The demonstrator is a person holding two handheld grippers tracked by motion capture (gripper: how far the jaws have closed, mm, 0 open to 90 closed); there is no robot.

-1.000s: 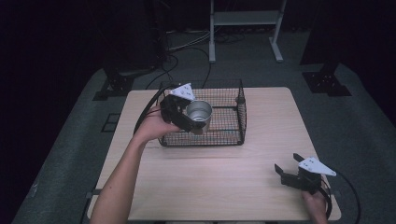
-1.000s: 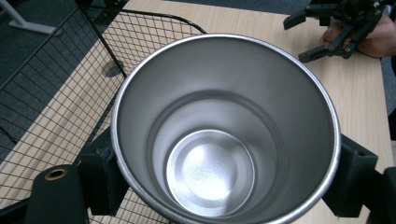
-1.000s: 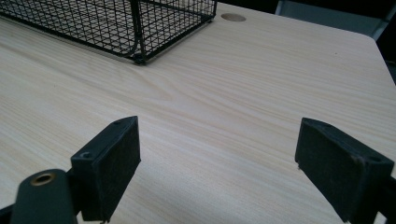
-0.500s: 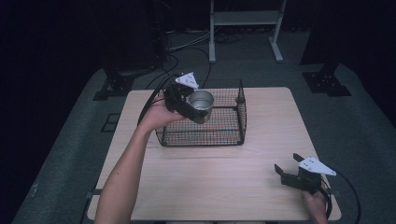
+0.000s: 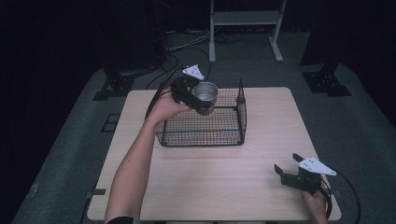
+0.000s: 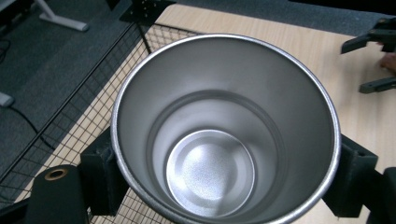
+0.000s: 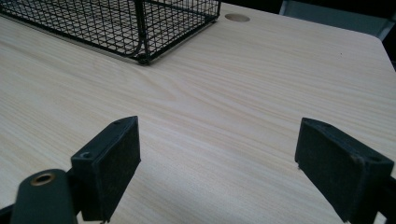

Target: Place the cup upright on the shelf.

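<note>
While the left tongs point(image 5: 201, 100) clamp a shiny round steel cup point(image 5: 205, 94), seemingly above the black wire basket point(image 5: 219, 133) at upper centre, the right tongs point(image 5: 288, 164) rest open at lower right on the pale wooden surface point(image 5: 224, 182).

The basket point(image 5: 205, 122) sits on the table point(image 5: 224, 182) toward its far left part. Over the basket's far left corner hangs the cup point(image 5: 205, 95) — clamped in the left gripper point(image 5: 194, 95), mouth up, above the wire floor rather than on it. Well apart, at the table's near right corner, rests the right gripper point(image 5: 286, 171) — its fingers point(image 7: 109, 163) spread over bare table, the basket's corner ahead of them.
</note>
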